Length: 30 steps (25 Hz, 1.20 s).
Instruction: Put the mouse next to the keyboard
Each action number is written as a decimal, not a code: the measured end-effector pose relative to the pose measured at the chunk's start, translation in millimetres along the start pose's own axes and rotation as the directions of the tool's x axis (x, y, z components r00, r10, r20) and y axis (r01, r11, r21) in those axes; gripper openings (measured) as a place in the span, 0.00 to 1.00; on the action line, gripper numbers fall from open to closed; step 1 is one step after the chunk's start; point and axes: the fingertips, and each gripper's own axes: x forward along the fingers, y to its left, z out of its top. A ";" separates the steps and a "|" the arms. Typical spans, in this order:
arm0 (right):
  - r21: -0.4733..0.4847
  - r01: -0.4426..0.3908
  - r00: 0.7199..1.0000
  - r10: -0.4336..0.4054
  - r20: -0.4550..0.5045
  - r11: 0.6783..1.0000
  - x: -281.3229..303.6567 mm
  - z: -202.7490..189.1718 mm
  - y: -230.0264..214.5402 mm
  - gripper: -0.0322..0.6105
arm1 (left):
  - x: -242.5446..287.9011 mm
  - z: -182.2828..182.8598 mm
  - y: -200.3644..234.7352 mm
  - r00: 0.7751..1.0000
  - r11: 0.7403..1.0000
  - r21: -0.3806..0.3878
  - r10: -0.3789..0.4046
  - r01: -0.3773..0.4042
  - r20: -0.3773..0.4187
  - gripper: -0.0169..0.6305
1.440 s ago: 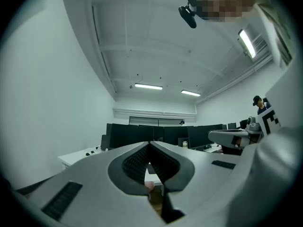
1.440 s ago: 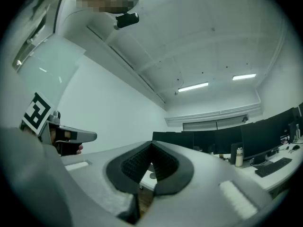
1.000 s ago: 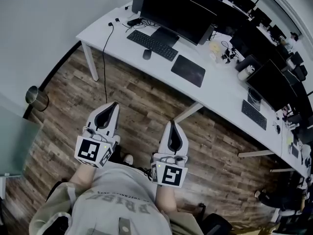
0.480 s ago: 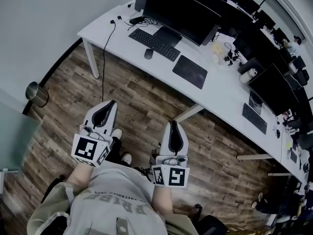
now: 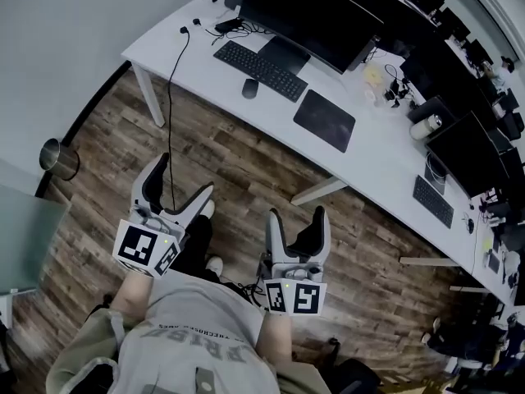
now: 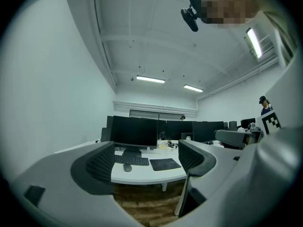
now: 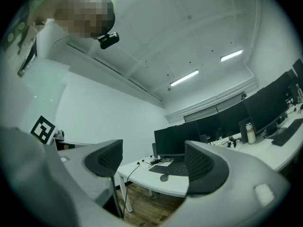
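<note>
Spotting the mouse (image 5: pixel 249 89) lying small and dark on the white desk (image 5: pixel 373 150), just beside the near edge of the keyboard (image 5: pixel 261 70). Being too small in every view for telling whether touching it or apart. Noting a dark mat (image 5: pixel 325 120) lying to the keyboard's right and a wide monitor (image 5: pixel 308 19) standing behind, cut off at the top by the frame edge. Losing the desk's far end past the right edge of the head view. Holding the left gripper (image 5: pixel 182 179) and the right gripper (image 5: pixel 297 216) well apart from the desk, over the wood floor (image 5: pixel 246 171). Both having just been opening, now gaping wide and gripping nothing, framing only the distant desk between the jaws.
</note>
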 end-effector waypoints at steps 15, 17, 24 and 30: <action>-0.052 0.062 0.996 -0.065 -0.058 0.997 198.9 -38.9 -18.6 0.67 | 163.5 8.6 145.2 0.999 0.998 -0.051 -0.023 0.021 -0.031 0.67; -0.058 0.068 0.995 -0.072 -0.070 0.996 224.7 -46.4 -18.3 0.67 | 180.8 9.1 163.4 0.999 0.998 -0.055 -0.032 0.030 -0.037 0.67; -0.087 0.072 0.987 -0.083 -0.141 0.994 297.4 -72.9 -19.1 0.67 | 228.7 8.6 206.4 0.998 0.995 -0.090 -0.050 0.046 -0.044 0.67; -0.086 0.069 0.969 -0.087 -0.230 0.994 342.5 -114.3 -37.1 0.67 | 254.1 -0.4 215.1 0.996 0.994 -0.103 -0.054 0.047 -0.070 0.67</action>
